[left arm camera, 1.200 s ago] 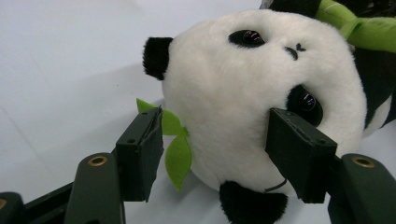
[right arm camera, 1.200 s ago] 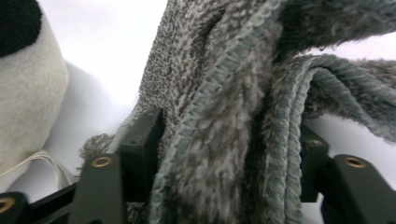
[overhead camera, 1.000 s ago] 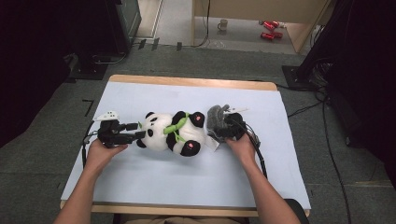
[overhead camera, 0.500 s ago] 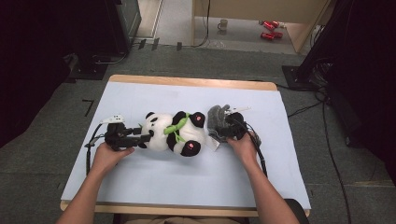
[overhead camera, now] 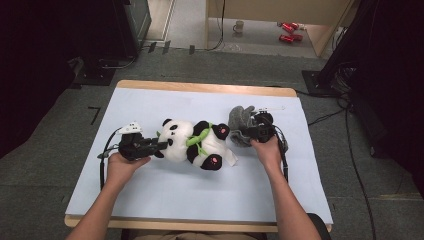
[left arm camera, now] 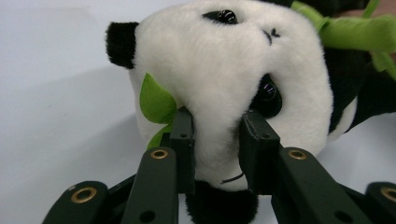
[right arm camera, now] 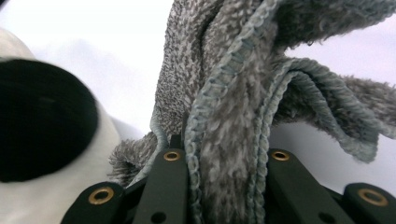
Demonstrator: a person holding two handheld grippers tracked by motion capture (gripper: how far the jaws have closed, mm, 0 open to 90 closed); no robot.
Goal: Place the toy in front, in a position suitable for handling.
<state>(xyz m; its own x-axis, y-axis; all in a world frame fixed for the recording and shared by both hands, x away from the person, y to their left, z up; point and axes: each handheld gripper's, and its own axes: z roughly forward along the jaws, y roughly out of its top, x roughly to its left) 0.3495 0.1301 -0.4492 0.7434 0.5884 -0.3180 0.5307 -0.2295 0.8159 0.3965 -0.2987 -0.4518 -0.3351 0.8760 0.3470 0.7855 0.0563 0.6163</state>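
Observation:
A plush panda (overhead camera: pixel 192 141) with a green ribbon lies on its back in the middle of the white table cover (overhead camera: pixel 200 190). My left gripper (overhead camera: pixel 159 146) has just been closing and its pads now squeeze the panda's head (left arm camera: pixel 219 88) beside a green leaf (left arm camera: pixel 156 100). At the panda's feet a grey fluffy cloth (overhead camera: pixel 241 122) is bunched up. My right gripper (overhead camera: pixel 240 134) has just been closing too, and is shut on a fold of that grey cloth (right arm camera: pixel 233 140). One black panda foot (right arm camera: pixel 42 116) shows at the left of the right gripper view.
The wooden table edge (overhead camera: pixel 200 87) runs along the far side. On the floor beyond stand a mug (overhead camera: pixel 239 25) and red objects (overhead camera: pixel 289 31). Dark equipment flanks the table on both sides. Cables (overhead camera: pixel 350 150) trail over the floor at the right.
My left gripper slid right along the table up to the panda's head and closed on it. The right gripper tightened on the grey cloth and lifted slightly.

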